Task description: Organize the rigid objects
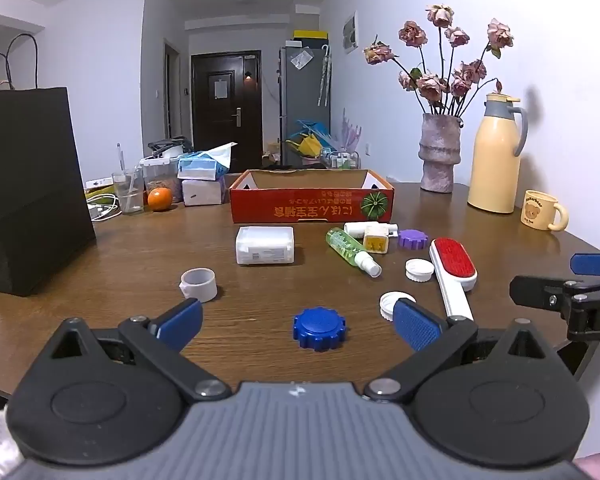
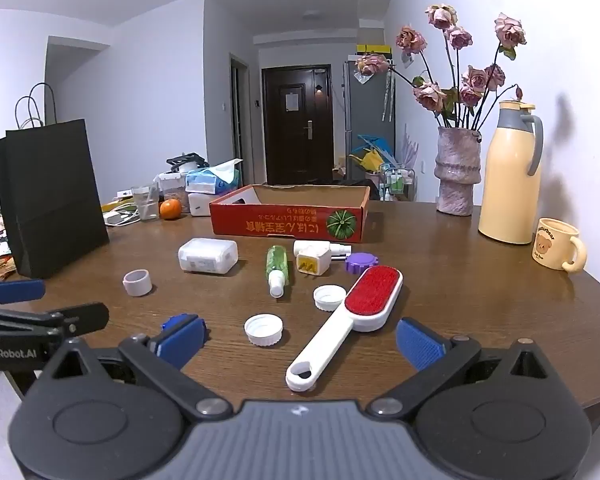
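A red cardboard tray [image 1: 312, 205] [image 2: 288, 226] stands open at the back of the brown table. In front of it lie a white box [image 1: 265, 245] [image 2: 208, 255], a green spray bottle [image 1: 350, 250] [image 2: 278, 266], a white-and-yellow plug [image 1: 376, 239] [image 2: 313, 261], a purple cap [image 1: 413, 239] [image 2: 360, 262], a red lint brush [image 1: 452, 270] [image 2: 350, 318], two white lids [image 1: 419, 269] [image 2: 263, 329], a tape roll [image 1: 198, 285] [image 2: 137, 282] and a blue cap [image 1: 319, 328]. My left gripper [image 1: 298, 326] is open around the blue cap without touching it. My right gripper [image 2: 300, 340] is open above the brush handle.
A black paper bag [image 1: 32, 188] [image 2: 52, 200] stands at the left. A vase of dried roses [image 1: 440, 152], a yellow jug [image 1: 496, 156] [image 2: 510, 176] and a bear mug [image 1: 544, 210] [image 2: 558, 249] line the right. Tissues, a glass and an orange [image 1: 160, 199] sit back left.
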A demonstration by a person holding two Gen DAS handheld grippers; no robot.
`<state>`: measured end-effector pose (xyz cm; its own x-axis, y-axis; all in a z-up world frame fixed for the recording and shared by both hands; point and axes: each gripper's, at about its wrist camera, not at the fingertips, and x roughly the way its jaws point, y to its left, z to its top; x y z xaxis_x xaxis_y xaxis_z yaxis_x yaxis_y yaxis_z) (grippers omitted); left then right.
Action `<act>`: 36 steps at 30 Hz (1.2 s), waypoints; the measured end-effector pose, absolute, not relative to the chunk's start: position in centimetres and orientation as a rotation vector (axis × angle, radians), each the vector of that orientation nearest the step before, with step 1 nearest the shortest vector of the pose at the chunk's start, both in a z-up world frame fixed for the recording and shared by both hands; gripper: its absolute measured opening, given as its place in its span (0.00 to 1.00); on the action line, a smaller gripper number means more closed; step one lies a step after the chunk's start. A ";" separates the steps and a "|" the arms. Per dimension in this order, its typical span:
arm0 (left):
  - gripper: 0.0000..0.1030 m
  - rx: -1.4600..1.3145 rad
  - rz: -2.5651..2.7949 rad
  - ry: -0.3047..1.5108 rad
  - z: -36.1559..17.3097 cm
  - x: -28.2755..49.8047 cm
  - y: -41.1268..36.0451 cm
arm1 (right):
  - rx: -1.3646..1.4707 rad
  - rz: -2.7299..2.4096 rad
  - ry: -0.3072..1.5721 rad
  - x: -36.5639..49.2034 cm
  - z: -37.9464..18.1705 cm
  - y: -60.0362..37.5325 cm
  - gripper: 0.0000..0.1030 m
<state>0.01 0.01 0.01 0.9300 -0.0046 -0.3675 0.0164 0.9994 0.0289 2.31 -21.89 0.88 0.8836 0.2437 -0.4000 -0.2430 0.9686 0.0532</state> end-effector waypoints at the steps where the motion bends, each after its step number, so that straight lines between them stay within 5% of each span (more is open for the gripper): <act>1: 1.00 0.030 -0.012 0.378 0.0 0.0 0.0 | -0.005 0.253 0.418 2.3 0.9 -21.8 1.00; 36: 1.00 0.000 -0.007 0.392 0.2 0.0 1.1 | -0.011 0.254 0.431 2.2 0.8 -21.5 1.00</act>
<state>0.02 1.10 0.22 0.9242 -0.0073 -0.3818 0.0073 1.0000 -0.0015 2.22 -21.49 0.77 0.8775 0.2407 -0.4149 -0.2454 0.9685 0.0427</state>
